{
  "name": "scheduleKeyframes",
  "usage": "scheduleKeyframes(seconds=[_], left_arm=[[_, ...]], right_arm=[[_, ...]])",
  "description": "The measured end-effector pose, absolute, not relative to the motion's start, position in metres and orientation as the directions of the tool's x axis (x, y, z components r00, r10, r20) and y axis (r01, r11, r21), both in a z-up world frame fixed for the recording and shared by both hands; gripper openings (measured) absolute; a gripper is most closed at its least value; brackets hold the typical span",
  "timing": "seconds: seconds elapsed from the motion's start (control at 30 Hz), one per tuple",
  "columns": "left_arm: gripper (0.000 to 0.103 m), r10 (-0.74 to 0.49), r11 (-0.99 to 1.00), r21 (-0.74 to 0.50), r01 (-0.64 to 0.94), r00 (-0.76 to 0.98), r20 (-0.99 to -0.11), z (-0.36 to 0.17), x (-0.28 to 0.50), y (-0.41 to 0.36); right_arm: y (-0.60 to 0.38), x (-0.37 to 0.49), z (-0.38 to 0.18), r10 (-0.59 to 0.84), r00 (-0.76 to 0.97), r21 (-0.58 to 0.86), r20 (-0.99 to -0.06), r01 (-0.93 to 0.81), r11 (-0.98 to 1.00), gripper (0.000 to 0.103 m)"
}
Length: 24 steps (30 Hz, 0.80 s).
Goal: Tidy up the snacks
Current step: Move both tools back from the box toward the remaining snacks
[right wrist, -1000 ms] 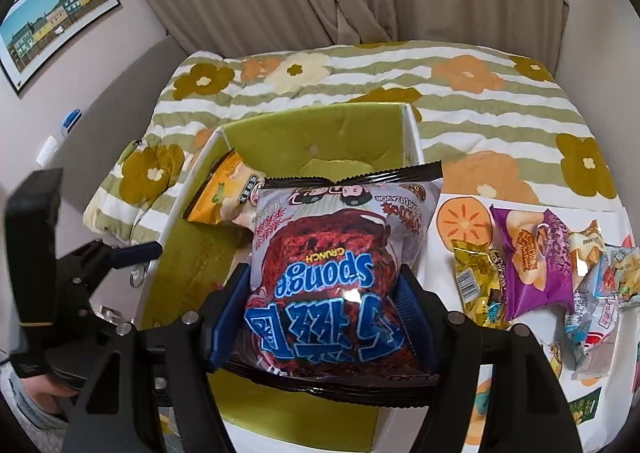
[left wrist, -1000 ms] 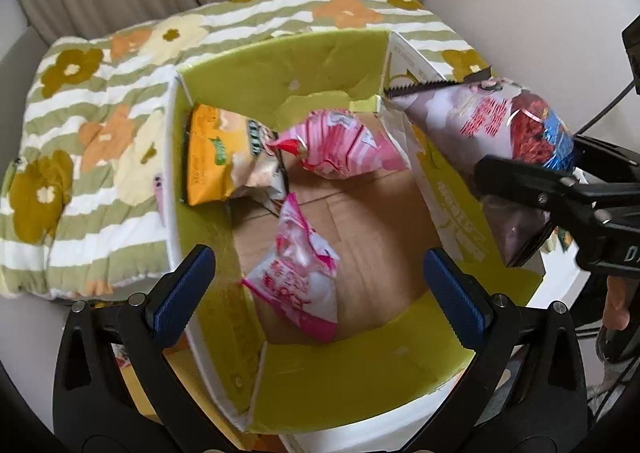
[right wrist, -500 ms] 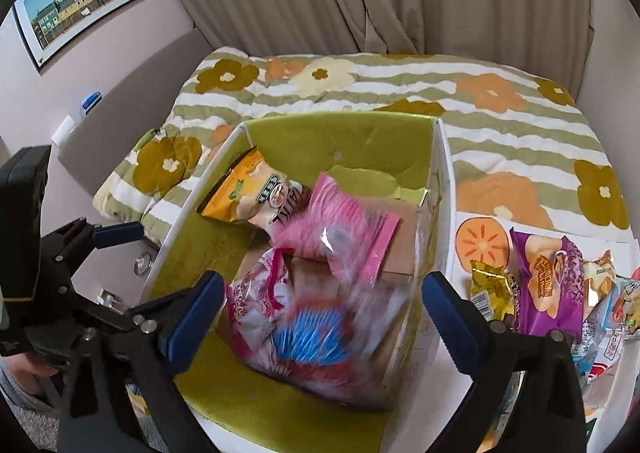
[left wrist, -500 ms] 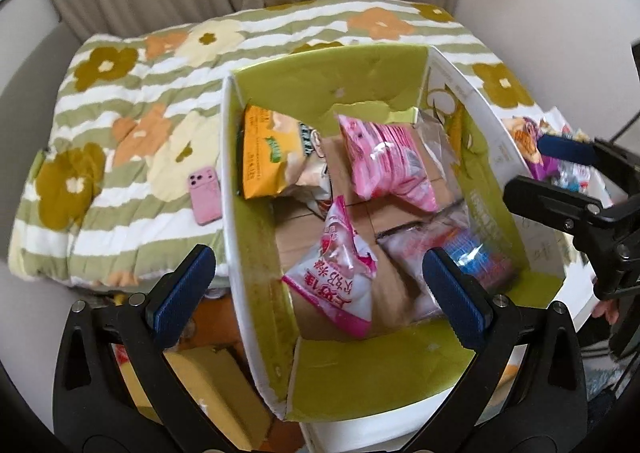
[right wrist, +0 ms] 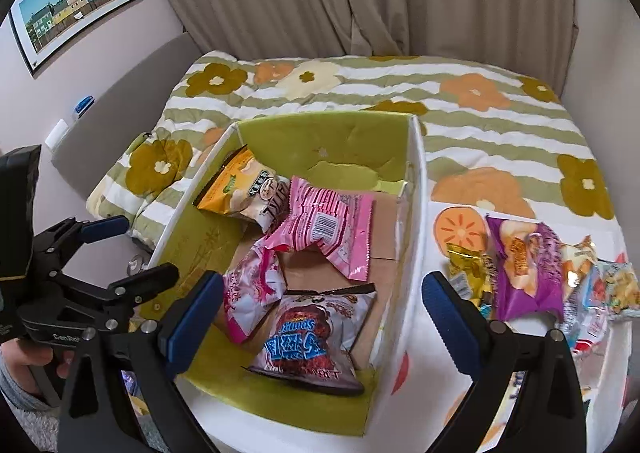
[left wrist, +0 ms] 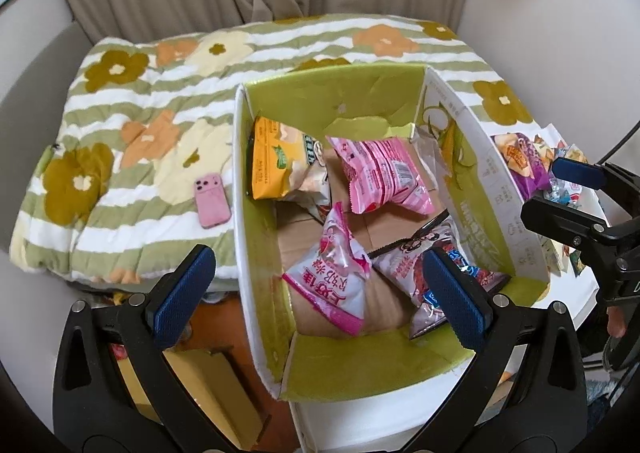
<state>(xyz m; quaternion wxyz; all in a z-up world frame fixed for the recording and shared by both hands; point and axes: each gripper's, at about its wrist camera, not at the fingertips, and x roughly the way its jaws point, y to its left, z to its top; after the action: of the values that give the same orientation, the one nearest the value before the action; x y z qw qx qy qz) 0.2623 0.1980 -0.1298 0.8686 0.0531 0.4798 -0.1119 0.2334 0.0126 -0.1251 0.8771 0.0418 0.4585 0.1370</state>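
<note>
A green-lined cardboard box [left wrist: 260, 221] [right wrist: 416, 189] stands open on the bed. Inside lie an orange bag [left wrist: 276, 161] [right wrist: 232, 189], a pink striped bag [left wrist: 380, 173] [right wrist: 328, 229], a pink-white bag [left wrist: 332, 277] [right wrist: 252, 289] and the brown Sponge Crunch bag [right wrist: 316, 337] [left wrist: 408, 265]. My left gripper [left wrist: 320, 293] is open and empty above the box's near end. My right gripper [right wrist: 320, 321] is open and empty above the Sponge Crunch bag. A purple bag [right wrist: 528, 265] [left wrist: 520, 161] and several small snacks [right wrist: 472, 269] lie right of the box.
A pink phone [left wrist: 212, 201] lies on the flowered quilt [left wrist: 140, 133] left of the box. The right gripper's body [left wrist: 580, 221] shows beside the box's right wall. A yellow carton [left wrist: 216, 389] sits on the floor. Curtains hang behind the bed.
My right gripper opened and let go of the Sponge Crunch bag, which dropped into the box and now lies still. Both grippers rose and pulled back a little.
</note>
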Motion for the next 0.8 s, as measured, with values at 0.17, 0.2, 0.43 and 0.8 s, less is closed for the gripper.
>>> scheduleKeyframes(seconds=[0.17, 0.2, 0.43, 0.8], left_arm=[[0.103, -0.151, 0.970, -0.015, 0.243, 0.551, -0.820, -0.117, 0.249, 0.199], [0.103, -0.154, 0.970, -0.017, 0.242, 0.557, -0.816, -0.115, 0.246, 0.200], [0.103, -0.179, 0.966, -0.029, 0.255, 0.591, -0.787, -0.108, 0.230, 0.194], [0.103, -0.274, 0.936, -0.073, 0.344, 0.585, -0.763, -0.099, 0.197, 0.121]], right_arm=[[0.006, 0.218, -0.115, 0.271, 0.574, 0.206, -0.773, -0.176, 0.963, 0.099], [0.006, 0.215, -0.114, 0.265, 0.578, 0.206, -0.772, -0.166, 0.964, 0.099], [-0.001, 0.188, -0.112, 0.235, 0.609, 0.235, -0.757, -0.082, 0.969, 0.099], [-0.073, 0.139, -0.100, 0.158, 0.696, 0.240, -0.700, 0.021, 0.971, 0.099]])
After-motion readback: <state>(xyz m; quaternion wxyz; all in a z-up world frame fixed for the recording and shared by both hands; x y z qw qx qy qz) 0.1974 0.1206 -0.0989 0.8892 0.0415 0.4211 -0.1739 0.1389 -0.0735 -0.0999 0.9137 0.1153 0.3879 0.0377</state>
